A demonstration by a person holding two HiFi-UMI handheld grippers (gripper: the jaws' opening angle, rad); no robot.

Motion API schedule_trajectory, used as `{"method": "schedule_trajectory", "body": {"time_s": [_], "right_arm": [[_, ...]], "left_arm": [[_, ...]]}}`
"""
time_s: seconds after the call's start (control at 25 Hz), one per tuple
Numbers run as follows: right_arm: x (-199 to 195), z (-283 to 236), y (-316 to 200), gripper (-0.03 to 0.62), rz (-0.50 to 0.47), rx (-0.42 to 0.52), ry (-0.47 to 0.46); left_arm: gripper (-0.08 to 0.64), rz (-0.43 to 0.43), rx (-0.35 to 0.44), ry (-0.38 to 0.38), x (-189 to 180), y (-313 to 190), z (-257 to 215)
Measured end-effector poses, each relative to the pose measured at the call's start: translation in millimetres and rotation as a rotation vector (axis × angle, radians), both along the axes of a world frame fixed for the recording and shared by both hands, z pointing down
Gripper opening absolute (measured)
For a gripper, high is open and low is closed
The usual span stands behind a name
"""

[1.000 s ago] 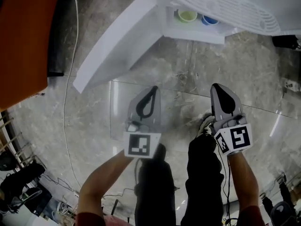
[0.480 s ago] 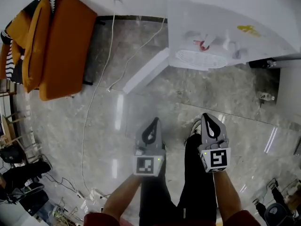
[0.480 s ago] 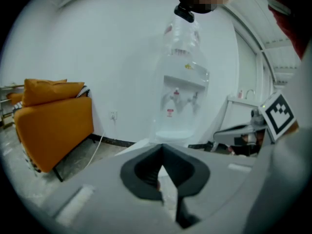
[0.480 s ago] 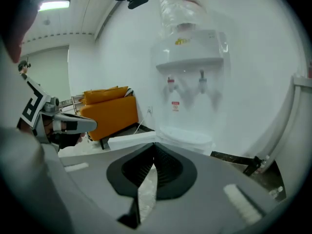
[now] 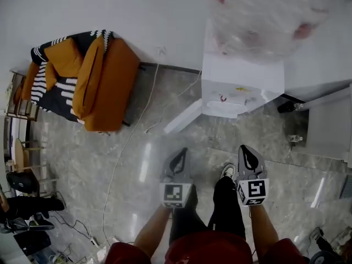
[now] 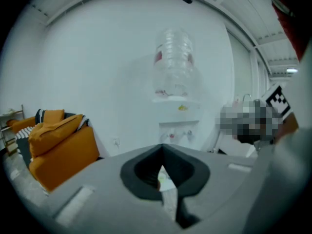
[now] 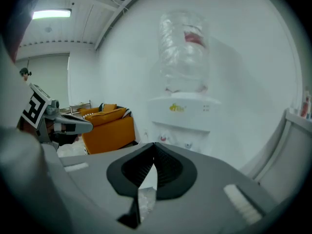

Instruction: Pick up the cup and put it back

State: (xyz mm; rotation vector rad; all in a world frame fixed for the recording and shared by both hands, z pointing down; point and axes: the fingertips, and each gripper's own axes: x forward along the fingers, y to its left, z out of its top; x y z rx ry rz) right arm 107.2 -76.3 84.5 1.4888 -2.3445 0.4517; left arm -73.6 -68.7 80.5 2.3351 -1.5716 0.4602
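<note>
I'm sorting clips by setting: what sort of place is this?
Probably an office lounge or break area: a water dispenser, an orange sofa, and a polished stone floor.

an office lounge: water dispenser [image 5: 242, 89], orange sofa [image 5: 107, 87], marble floor [image 5: 77, 164], white walls.

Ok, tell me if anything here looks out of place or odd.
The white water dispenser has its lower white door swung wide open over the grey marble floor. A thin white cable trails loose across that floor from the wall. No cup is in view, and the left claw and right claw are shut and empty.
</note>
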Motion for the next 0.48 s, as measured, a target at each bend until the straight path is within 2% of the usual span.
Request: {"method": "schedule_trajectory", "body": {"time_s": [0.12, 0.24, 0.48], "right_arm": [[16, -56, -5, 0.002, 0.005, 0.048, 0.035], [28, -112, -10, 0.002, 0.047, 0.065, 0.017], [35, -214, -11, 0.002, 0.103, 0.116, -0.019]], "left_arm": [[0.0, 0.04, -0.002, 0.0, 13, -8, -54], [0.0, 0.053, -0.018, 0.016, 25, -14, -99], [0.0, 0.067, 0.047, 0.038, 35, -20, -189]]}}
